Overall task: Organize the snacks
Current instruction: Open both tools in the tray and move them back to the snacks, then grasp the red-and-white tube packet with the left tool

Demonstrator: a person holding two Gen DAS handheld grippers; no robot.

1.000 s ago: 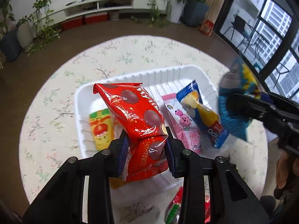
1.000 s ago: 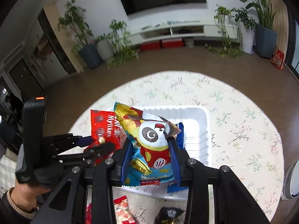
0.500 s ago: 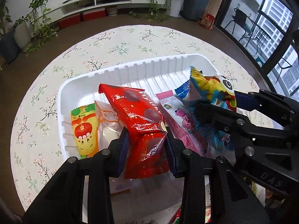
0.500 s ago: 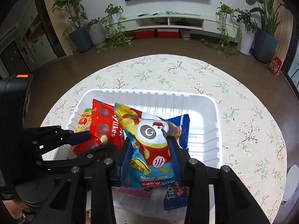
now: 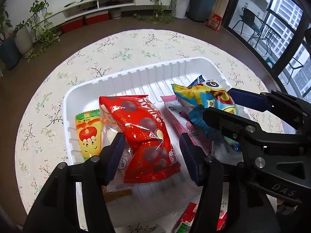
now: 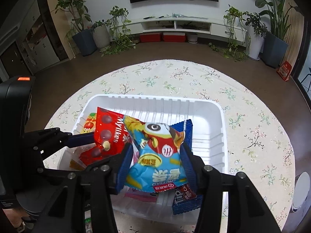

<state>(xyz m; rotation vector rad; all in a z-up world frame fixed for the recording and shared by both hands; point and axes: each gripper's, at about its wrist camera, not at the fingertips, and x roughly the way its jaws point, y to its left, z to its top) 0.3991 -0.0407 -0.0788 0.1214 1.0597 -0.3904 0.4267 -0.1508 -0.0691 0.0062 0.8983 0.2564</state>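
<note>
A white ribbed tray (image 5: 136,73) sits on the round floral table. My left gripper (image 5: 150,147) is open, its jaws spread on either side of the red Mylikes bag (image 5: 143,134), which lies in the tray. My right gripper (image 6: 153,156) also stands open around the blue and yellow bird snack bag (image 6: 157,151), which rests in the tray between its pads. The red bag (image 6: 108,132) and the left gripper (image 6: 64,139) show at the left of the right wrist view. The right gripper (image 5: 239,112) and the bird bag (image 5: 206,104) show at the right of the left wrist view.
The tray (image 6: 213,136) also holds a yellow apple packet (image 5: 87,134), a pink packet (image 5: 186,134) and a dark blue Tipo packet (image 6: 186,196). More snacks (image 5: 186,219) lie on the table in front of the tray. The tray's far right part is bare.
Both grippers moved down over the tray and opened. The red bag and the bird bag, held shut before, now lie loose in the tray between spread jaws.
</note>
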